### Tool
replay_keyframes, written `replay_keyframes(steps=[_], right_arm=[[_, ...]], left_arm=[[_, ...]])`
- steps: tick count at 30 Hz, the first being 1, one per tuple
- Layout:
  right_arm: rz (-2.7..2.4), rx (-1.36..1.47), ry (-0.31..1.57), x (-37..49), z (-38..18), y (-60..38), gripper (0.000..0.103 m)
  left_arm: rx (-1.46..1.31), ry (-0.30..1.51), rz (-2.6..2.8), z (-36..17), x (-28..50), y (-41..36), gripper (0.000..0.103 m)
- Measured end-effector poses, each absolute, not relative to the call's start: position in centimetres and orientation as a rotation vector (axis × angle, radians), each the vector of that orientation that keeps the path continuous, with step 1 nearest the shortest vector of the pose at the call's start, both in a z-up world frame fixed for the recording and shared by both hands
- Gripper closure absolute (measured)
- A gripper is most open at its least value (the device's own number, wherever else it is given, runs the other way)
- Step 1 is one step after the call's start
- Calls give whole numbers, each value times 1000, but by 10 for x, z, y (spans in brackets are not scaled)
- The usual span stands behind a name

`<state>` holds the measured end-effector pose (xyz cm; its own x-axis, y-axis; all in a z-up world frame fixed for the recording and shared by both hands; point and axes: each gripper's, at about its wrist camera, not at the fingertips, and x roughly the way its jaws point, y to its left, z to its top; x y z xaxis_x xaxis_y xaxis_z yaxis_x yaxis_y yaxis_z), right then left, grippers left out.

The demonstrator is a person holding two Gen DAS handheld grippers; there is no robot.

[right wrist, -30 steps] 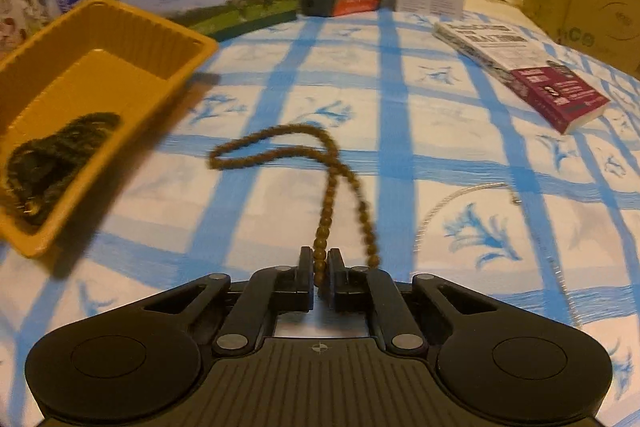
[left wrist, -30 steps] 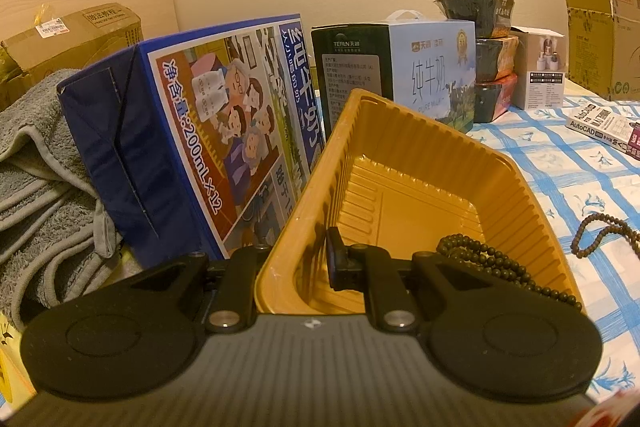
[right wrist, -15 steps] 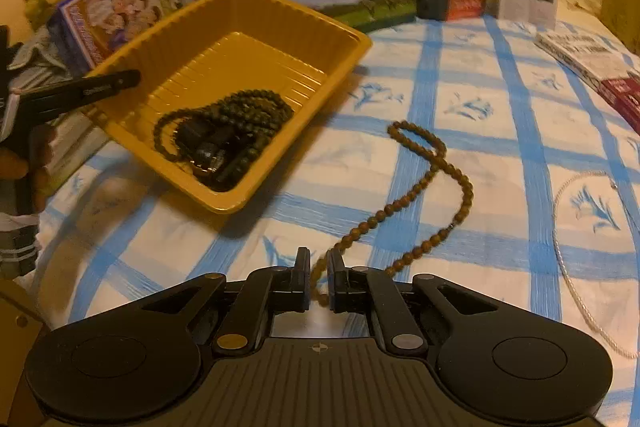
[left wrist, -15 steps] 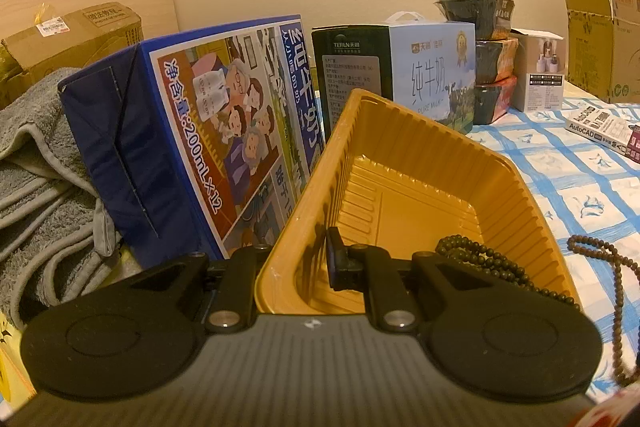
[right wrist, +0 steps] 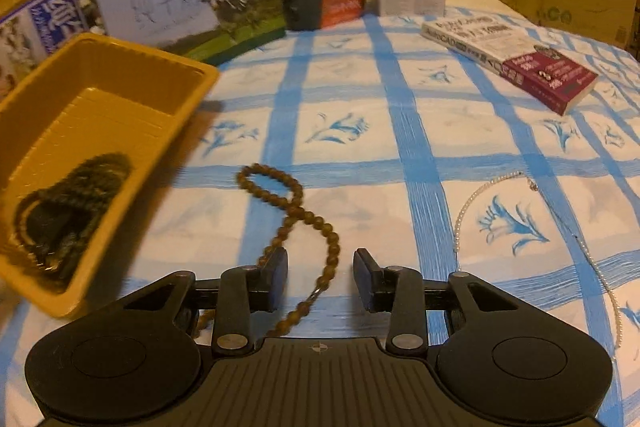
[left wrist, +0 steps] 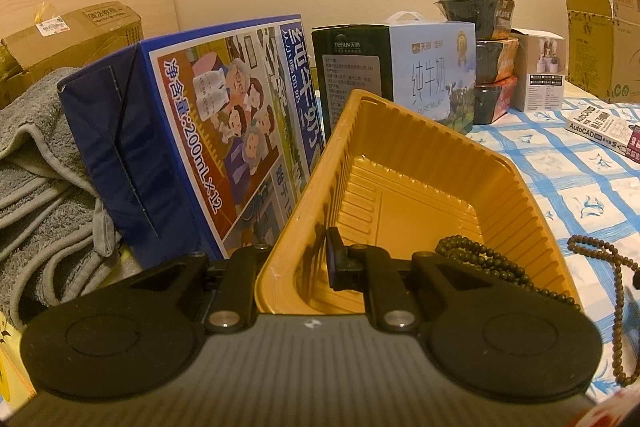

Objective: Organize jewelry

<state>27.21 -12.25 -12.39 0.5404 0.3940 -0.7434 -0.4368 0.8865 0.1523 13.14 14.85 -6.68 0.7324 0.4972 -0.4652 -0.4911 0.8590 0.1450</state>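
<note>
The right gripper (right wrist: 320,277), clamped on the brown bead string (right wrist: 296,215) a second ago, is now opening; the string passes between the jaws, and neither pad presses on it. Half a second ago the string was carried close to the yellow tray (right wrist: 120,75). It now lies on the checked cloth (right wrist: 400,131) just right of the tray, outside it. The release therefore appears to have come short of the tray, and a fresh grasp is probably required.

The left gripper (left wrist: 294,263) remains clenched on the tray's near wall, tilting it as before. The dark bead string (right wrist: 68,211) rests inside the tray at its near end. The pearl strand (right wrist: 472,211) lies well right of the tray, not yet collected.
</note>
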Motion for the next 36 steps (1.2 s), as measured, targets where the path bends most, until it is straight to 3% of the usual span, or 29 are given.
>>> replay_keyframes(steps=[2, 4, 6, 13, 26, 36], right_arm=[[487, -64, 873, 276, -129, -123, 67], [482, -89, 855, 273, -133, -120, 74], [485, -103, 849, 273, -134, -119, 96], [521, -50, 845, 271, -117, -127, 97], [677, 49, 580, 244, 8, -140, 97], [755, 56, 467, 230, 72, -135, 97]], left_arm=[[13, 516, 544, -67, 131, 148, 89], [13, 515, 543, -67, 131, 148, 89], [13, 515, 545, -67, 131, 148, 89], [7, 514, 543, -67, 131, 149, 89], [-5, 502, 538, -66, 129, 148, 89], [-14, 500, 537, -65, 129, 149, 90]])
